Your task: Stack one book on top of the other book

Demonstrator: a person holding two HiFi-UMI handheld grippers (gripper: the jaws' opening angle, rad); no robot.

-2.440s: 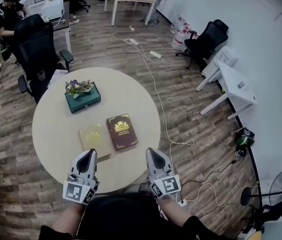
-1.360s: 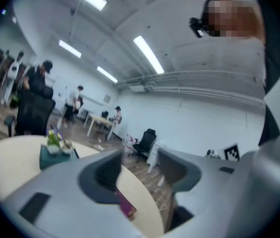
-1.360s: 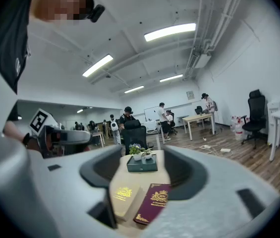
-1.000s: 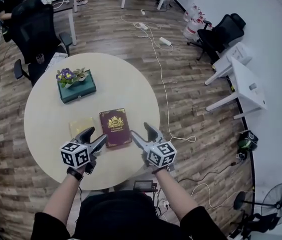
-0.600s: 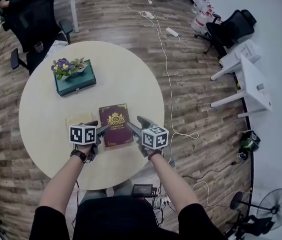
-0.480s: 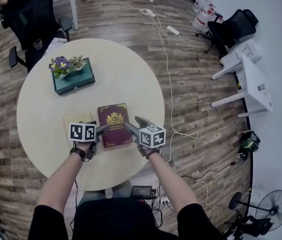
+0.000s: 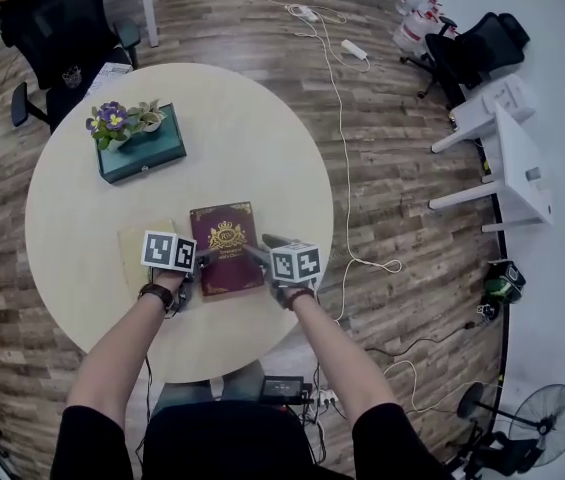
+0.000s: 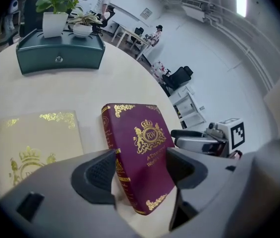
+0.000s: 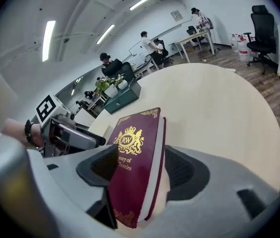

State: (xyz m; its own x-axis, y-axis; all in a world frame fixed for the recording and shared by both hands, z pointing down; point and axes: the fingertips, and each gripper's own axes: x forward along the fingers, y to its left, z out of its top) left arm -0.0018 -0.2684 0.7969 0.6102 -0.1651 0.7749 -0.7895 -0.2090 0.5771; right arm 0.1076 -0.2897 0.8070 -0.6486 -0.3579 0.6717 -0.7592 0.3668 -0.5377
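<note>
A maroon book with a gold crest lies flat near the front of the round table. A cream book lies just left of it, partly hidden by my left gripper. My left gripper is open, and the maroon book's near left corner stands between its jaws with table showing beside the spine. My right gripper is at the near right corner. The right gripper's jaws have just been closing a little and are still open, with the book's corner between them.
A teal box with potted flowers stands at the table's far left. Behind it are black office chairs. To the right are white desks, another chair and cables on the wooden floor.
Both grippers have dropped from in front of me down to the maroon book's near corners and tipped downwards. The books have not moved.
</note>
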